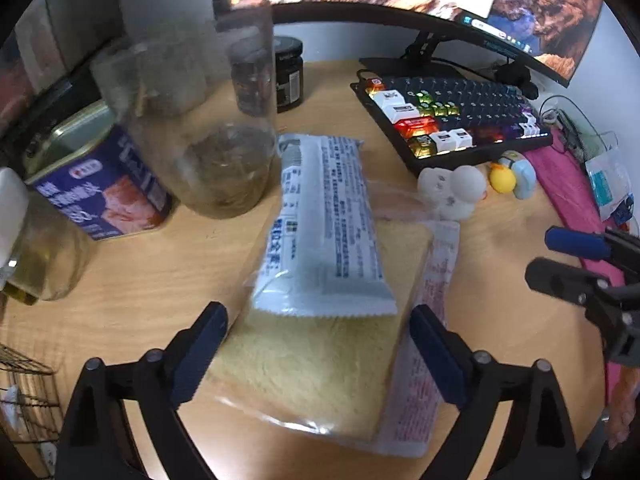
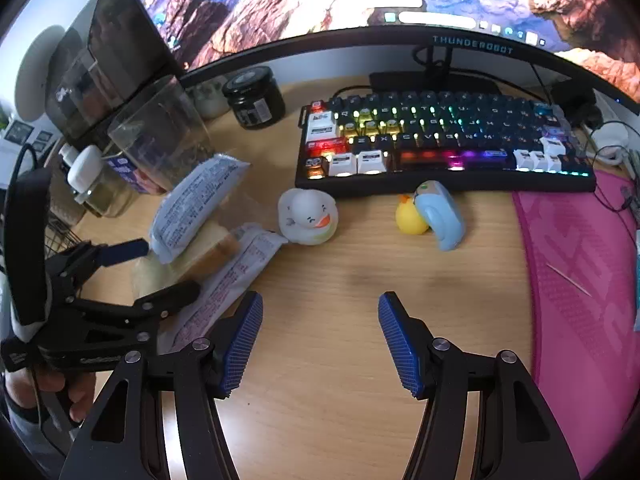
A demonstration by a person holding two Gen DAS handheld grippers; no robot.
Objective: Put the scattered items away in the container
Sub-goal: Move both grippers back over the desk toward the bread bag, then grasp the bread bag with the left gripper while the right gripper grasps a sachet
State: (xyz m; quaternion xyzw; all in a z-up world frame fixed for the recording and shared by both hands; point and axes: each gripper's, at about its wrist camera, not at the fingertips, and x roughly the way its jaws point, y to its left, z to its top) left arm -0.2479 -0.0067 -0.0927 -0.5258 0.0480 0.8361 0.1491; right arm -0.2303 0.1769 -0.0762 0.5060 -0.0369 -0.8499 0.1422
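Note:
A slice of bread in a clear bag (image 1: 320, 372) lies on the wooden desk, with a white printed snack packet (image 1: 324, 220) lying across its far half. My left gripper (image 1: 318, 356) is open, one finger on each side of the bag's near end, pads close to its edges. A pink-printed wrapper (image 1: 428, 352) lies along the bread's right side. From the right wrist view the left gripper (image 2: 172, 267) is over the bread (image 2: 208, 252). My right gripper (image 2: 320, 344) is open above bare desk. Beyond it sit a white duck toy (image 2: 308, 216) and a yellow duck (image 2: 410, 218).
A wire basket (image 1: 24, 392) shows at the lower left edge. A blue meat tin (image 1: 104, 188), a clear glass jar (image 1: 216, 140) and a dark jar (image 1: 288, 72) stand behind the bread. A lit keyboard (image 2: 440, 140), a pale blue toy (image 2: 440, 216) and a pink mat (image 2: 580, 280) lie to the right.

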